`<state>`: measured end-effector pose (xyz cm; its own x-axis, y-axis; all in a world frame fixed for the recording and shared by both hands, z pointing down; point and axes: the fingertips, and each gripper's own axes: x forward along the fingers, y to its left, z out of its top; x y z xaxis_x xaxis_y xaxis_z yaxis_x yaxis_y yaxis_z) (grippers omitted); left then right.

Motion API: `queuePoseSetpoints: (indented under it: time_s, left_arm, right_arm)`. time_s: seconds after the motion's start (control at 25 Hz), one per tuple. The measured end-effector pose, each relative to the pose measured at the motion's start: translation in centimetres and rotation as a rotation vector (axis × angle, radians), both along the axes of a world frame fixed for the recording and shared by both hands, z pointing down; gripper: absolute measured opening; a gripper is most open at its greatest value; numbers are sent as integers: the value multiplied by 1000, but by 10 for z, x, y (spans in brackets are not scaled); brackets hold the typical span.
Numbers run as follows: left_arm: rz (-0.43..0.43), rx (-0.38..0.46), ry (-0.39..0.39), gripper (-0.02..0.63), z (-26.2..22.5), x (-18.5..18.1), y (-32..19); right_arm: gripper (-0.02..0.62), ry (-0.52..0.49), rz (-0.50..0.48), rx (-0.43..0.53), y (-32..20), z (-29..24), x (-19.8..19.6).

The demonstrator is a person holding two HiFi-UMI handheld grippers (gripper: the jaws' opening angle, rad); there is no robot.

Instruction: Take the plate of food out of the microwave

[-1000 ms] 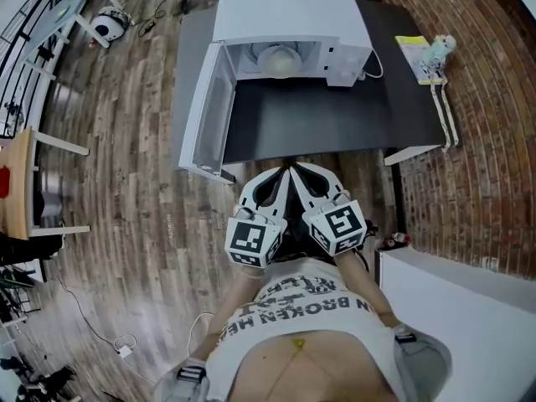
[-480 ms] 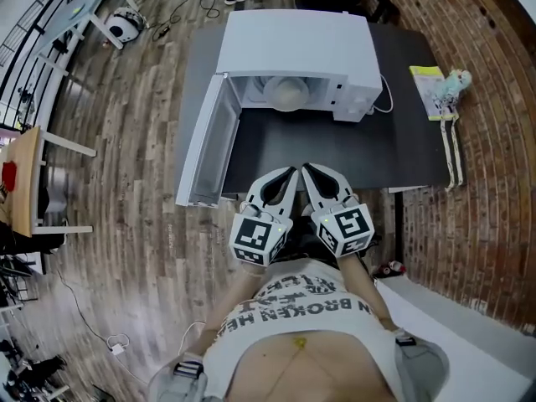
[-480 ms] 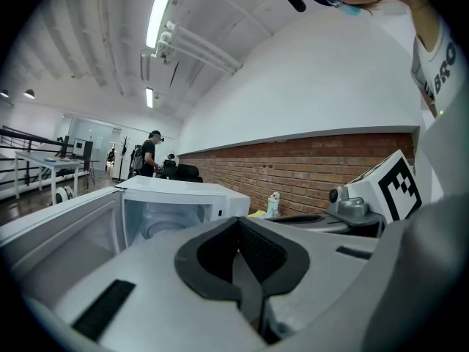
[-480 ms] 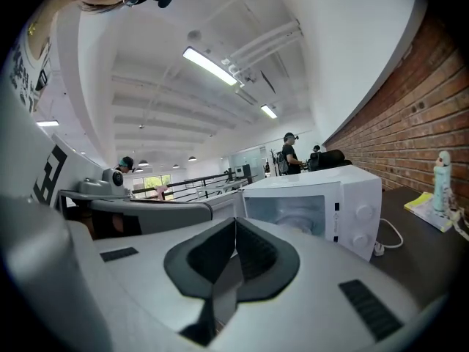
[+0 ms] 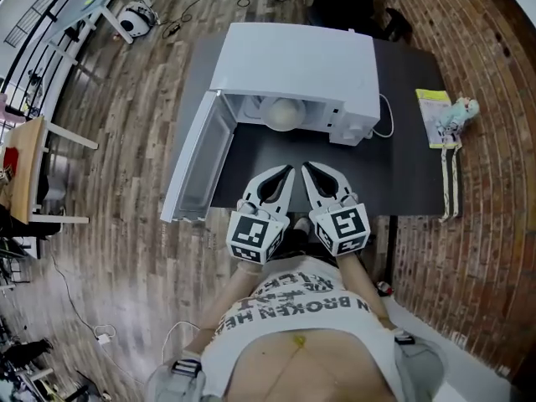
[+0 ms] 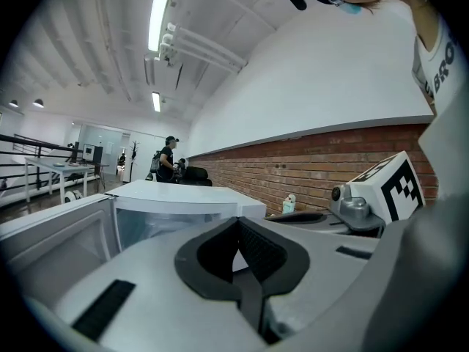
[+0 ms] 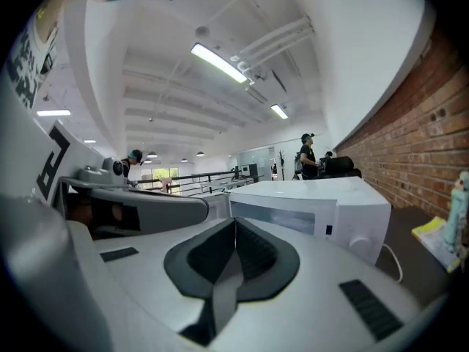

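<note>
White plate [image 5: 280,112] sits inside microwave [image 5: 295,64], beyond left hand-held gripper [image 5: 287,172].

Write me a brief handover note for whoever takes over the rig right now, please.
Left gripper: shut, empty, at the table's near edge.
Right gripper: shut, empty, beside it.
Microwave on the table, door open to the left; plate of food inside.
Done: door open.
Left to do: reach in, grip the plate, set it out on the table.

Wood floor [image 5: 126,182] — brick wall [image 5: 494,182]
</note>
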<state>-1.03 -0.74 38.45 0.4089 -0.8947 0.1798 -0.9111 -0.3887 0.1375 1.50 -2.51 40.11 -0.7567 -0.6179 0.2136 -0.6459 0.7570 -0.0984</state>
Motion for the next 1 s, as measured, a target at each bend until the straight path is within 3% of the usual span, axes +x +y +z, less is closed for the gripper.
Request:
queuePoseSetpoints:
  time_s: [0.24, 0.48, 1.0]
  left_arm:
    - [-70, -18, 17, 8, 8, -3, -15]
    - [-90, -36, 10, 8, 11, -10, -31]
    - [62, -5, 14, 8, 0, -30, -90]
  right_arm:
    - [9, 16, -58, 18, -17, 3, -5]
    - [9, 13, -58, 5, -32, 6, -7]
    - [9, 4, 111, 13, -84, -1, -19]
